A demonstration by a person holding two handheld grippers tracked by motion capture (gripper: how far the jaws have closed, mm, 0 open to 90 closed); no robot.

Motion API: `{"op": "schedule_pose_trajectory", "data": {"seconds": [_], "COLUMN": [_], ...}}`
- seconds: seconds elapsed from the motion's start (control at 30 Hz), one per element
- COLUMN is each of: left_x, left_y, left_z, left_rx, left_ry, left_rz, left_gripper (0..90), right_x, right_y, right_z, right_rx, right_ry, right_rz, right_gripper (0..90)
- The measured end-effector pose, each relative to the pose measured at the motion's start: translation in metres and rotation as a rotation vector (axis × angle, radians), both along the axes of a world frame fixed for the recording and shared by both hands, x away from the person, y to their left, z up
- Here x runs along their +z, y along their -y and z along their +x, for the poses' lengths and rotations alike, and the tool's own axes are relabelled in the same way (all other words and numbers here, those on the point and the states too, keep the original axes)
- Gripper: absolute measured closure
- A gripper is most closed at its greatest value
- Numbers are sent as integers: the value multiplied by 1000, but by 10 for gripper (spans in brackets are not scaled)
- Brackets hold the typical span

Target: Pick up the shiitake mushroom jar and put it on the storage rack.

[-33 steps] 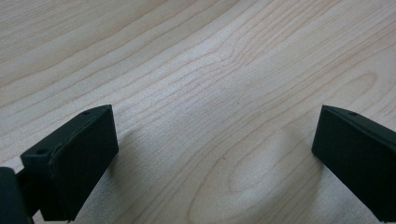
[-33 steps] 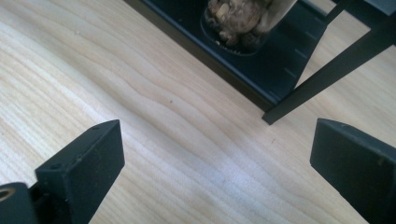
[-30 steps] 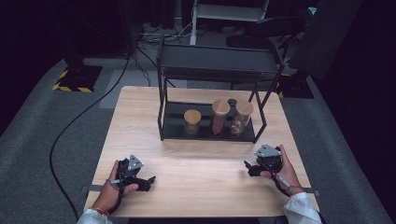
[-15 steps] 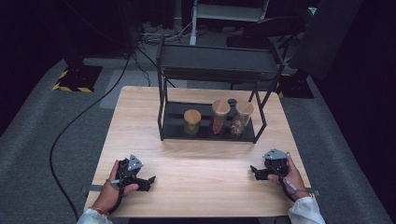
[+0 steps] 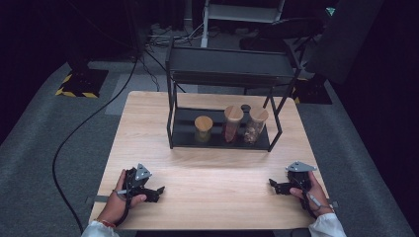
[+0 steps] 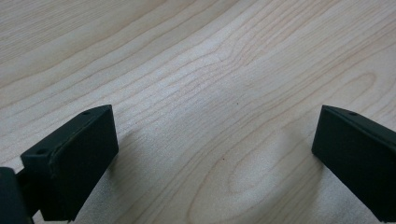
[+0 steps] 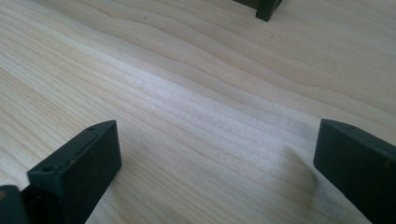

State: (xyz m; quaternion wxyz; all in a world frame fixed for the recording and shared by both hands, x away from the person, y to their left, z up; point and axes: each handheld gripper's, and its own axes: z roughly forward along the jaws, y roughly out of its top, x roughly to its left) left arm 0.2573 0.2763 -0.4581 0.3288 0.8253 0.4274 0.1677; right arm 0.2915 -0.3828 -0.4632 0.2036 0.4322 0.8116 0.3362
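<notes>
step: both my tongs rest low on desk (image 5: 207,182) | left tongs (image 5: 157,189) wide, empty | right tongs (image 5: 273,185) just widened, empty | next: reach for jars (image 5: 232,123) in rack (image 5: 222,74)

Jar (image 5: 254,124) contents on the rack (image 5: 222,140) are too small to identify; my sleeves are cut off.

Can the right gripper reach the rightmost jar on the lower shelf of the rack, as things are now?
Probably yes. The right gripper rests open and empty near the table's front edge; bare wood lies between it and the rightmost jar. The rack's front is open, though its right post stands near.
</notes>
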Motion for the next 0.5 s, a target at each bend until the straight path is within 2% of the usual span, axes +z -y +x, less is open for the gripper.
{"op": "schedule_pose_trajectory", "data": {"seconds": [0.1,0.5], "left_x": [0,0], "left_y": [0,1], "left_z": [0,1], "left_rx": [1,-3], "left_ry": [0,3], "left_rz": [0,1], "left_gripper": [0,0], "right_x": [-2,-2], "right_y": [7,14], "right_z": [-1,-7], "right_rx": [-6,4], "right_ry": [-16,-17], "right_rz": [28,28], "right_gripper": [3,3]}}
